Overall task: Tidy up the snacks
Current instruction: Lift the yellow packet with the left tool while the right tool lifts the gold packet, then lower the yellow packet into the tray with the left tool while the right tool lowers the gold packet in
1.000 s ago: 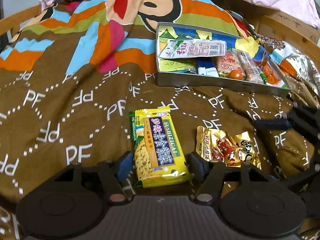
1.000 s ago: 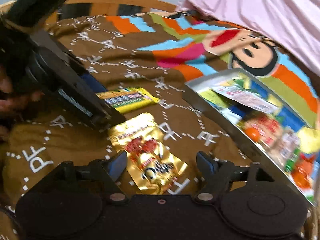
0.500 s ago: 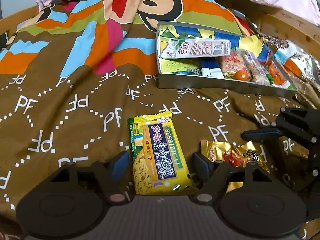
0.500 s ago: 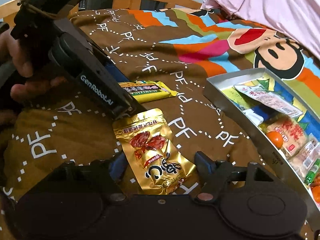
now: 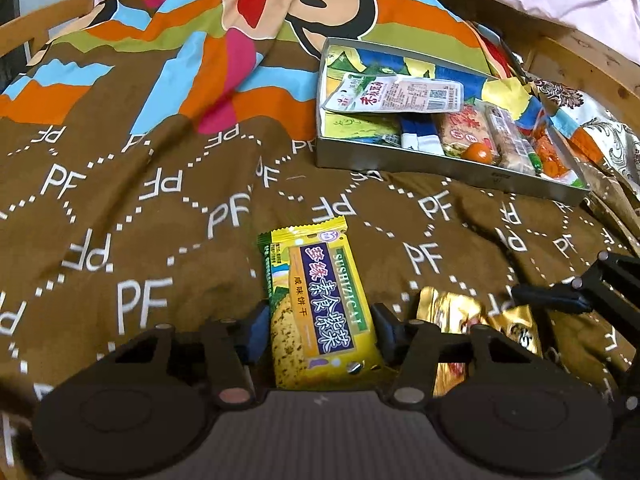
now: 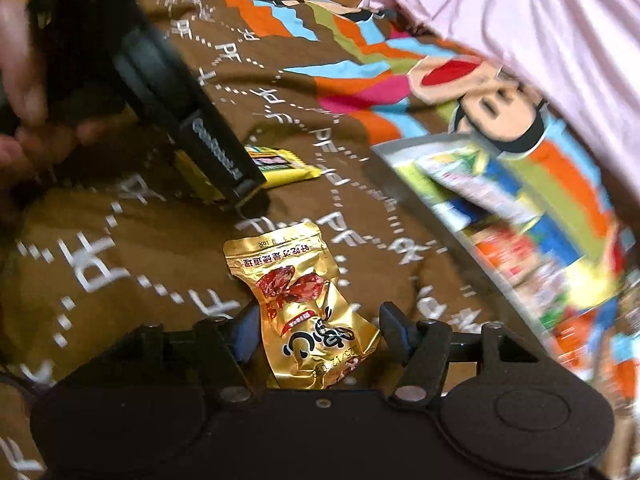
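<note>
Left fingers [image 5: 260, 330] closing on cracker packet [image 5: 320, 308]

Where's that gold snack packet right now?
The gold snack packet lies on the brown blanket between the right gripper's fingers, right of the yellow cracker packet, nearer than the metal tray.

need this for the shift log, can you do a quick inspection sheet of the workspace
surface: brown patterned blanket on a bed, rumpled.
job's things: yellow cracker packet and gold snack pouch lie on the blanket; metal tray beyond them holds several snacks.
clutter: pink sheet at the far edge.
grippers: left hand-held gripper straddles the cracker packet, right hand-held gripper straddles the gold pouch; both have just been closing, and firm contact is unclear.
cables: nothing seen.
surroundings: wooden bed frame.
</note>
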Demonstrator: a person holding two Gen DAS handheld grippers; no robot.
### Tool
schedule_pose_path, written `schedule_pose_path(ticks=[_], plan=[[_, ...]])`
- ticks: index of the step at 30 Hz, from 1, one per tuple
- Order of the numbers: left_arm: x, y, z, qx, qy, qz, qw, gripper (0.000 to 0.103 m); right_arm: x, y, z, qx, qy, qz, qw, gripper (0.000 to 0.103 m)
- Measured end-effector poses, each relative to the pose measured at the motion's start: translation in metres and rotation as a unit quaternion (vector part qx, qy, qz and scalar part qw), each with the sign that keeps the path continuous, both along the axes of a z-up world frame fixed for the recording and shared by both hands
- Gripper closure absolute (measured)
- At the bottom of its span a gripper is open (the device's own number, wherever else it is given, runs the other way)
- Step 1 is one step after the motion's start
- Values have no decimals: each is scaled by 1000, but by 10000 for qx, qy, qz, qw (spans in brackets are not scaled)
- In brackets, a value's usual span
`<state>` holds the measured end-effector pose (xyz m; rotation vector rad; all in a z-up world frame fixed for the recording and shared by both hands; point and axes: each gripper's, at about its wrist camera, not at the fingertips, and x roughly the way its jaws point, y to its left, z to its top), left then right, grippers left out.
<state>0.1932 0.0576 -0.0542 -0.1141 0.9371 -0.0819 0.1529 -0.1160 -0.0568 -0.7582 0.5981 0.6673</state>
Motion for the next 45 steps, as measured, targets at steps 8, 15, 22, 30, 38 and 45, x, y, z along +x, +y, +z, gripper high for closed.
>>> schedule_pose_path(ticks=[8, 15, 22, 30, 38, 45], plan=[[-17, -8, 7, -260, -158, 181, 9994, 47, -5, -6, -3, -555, -1198, 40, 9912, 39], [-27, -11, 24, -586, -490, 404, 9963, 47, 6, -17, 12, -297, -1560, -294, 9869, 39], [-31, -26, 35, -1003, -958, 618, 9884, 47, 13, -34, 33, 10, -1593, -667, 9850, 39], [-6, -61, 59, -999, -1614, 499, 9805, 47, 41, -63, 56, 441, -1906, -1299, 9721, 39], [56, -96, 69, -862, -1772, 343, 9798, 47, 101, -101, 57, 1301, -1835, -2168, 9499, 39], [109, -128, 53, -850, -1690, -27, 9819, 47, 156, -154, 44, 2404, -1363, -3051, 9113, 39]])
